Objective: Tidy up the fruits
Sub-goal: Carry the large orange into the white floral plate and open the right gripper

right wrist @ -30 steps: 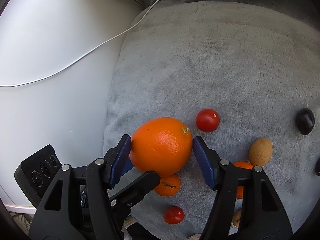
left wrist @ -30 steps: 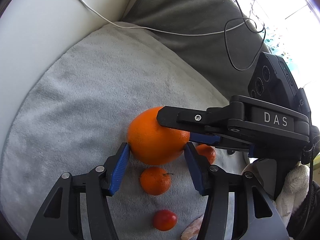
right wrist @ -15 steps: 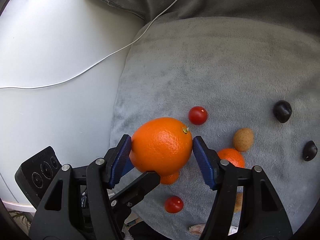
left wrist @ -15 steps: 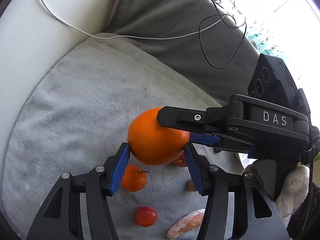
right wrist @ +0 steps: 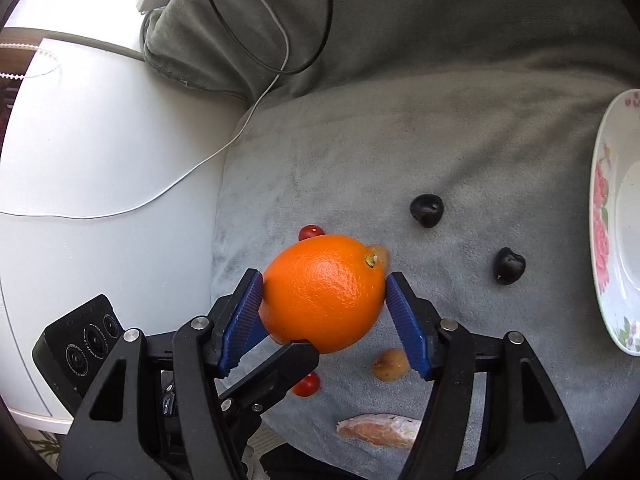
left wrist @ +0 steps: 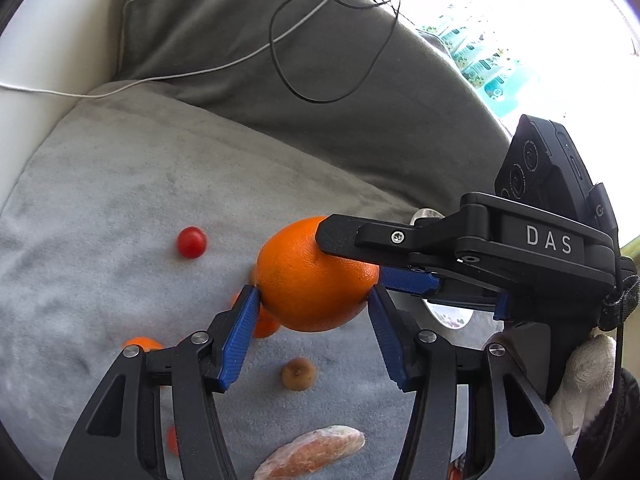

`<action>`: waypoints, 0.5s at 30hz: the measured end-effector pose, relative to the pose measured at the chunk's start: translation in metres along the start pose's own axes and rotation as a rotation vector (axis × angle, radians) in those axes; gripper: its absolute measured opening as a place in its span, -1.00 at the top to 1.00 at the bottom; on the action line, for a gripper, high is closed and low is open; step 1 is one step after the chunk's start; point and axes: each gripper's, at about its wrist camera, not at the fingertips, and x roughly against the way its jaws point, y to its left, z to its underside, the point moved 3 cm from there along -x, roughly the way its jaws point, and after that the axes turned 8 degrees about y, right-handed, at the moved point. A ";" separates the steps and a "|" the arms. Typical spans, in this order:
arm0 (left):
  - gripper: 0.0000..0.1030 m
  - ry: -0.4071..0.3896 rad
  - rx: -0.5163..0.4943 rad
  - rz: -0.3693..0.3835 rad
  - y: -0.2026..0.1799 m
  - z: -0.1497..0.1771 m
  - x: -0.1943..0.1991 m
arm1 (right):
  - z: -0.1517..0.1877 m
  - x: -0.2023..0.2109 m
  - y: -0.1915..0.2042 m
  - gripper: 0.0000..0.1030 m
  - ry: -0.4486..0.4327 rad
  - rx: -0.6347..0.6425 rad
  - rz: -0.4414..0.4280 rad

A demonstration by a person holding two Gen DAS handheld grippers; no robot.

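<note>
**Orange held from two sides, plate off to the right**

Orange skin fills the middle of both wrist views: one large orange (right wrist: 324, 292) is clamped by both tools at once, clear above the grey plush blanket (right wrist: 460, 140) that covers the cushion. The right gripper (right wrist: 324, 292) has its blue pads on the fruit's left and right flanks, jaws about half open and pressed on the peel. The left gripper (left wrist: 312, 300) grips the same orange (left wrist: 316, 276) across the other way, its jaws a little narrower and also bearing on the skin, so the two pairs of fingers cross around the fruit.

What matters for the coming move is where the flowered plate (right wrist: 608, 240) lies: at the far right edge of the right wrist view, beyond two dark cherries (right wrist: 427, 210) that lie on the blanket between it and the orange. The right hand's side is nearer the plate, I judge; the left would have to let go or follow across.

Below the orange lie cherry tomatoes (left wrist: 192, 242), a small brownish fruit (right wrist: 390, 364) and a peeled citrus segment (right wrist: 380, 424). The orange is roundish, so no axis constrains setting it down.
</note>
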 end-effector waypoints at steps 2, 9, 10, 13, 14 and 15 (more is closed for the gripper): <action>-0.06 0.011 -0.021 0.013 -0.014 -0.001 -0.007 | 0.001 0.011 -0.011 -0.29 -0.019 -0.024 0.000; -0.06 0.061 -0.096 0.053 -0.055 -0.004 -0.033 | 0.010 0.051 -0.054 -0.29 -0.078 -0.102 0.011; -0.06 0.069 -0.106 0.059 -0.061 -0.004 -0.037 | 0.011 0.055 -0.060 -0.29 -0.086 -0.113 0.012; -0.06 0.091 -0.134 0.076 -0.075 -0.003 -0.044 | 0.016 0.063 -0.075 -0.29 -0.109 -0.146 0.017; -0.06 0.098 -0.143 0.081 -0.081 -0.003 -0.047 | 0.016 0.068 -0.081 -0.29 -0.116 -0.157 0.017; -0.06 0.106 -0.151 0.086 -0.084 -0.003 -0.048 | 0.018 0.072 -0.086 -0.29 -0.122 -0.168 0.018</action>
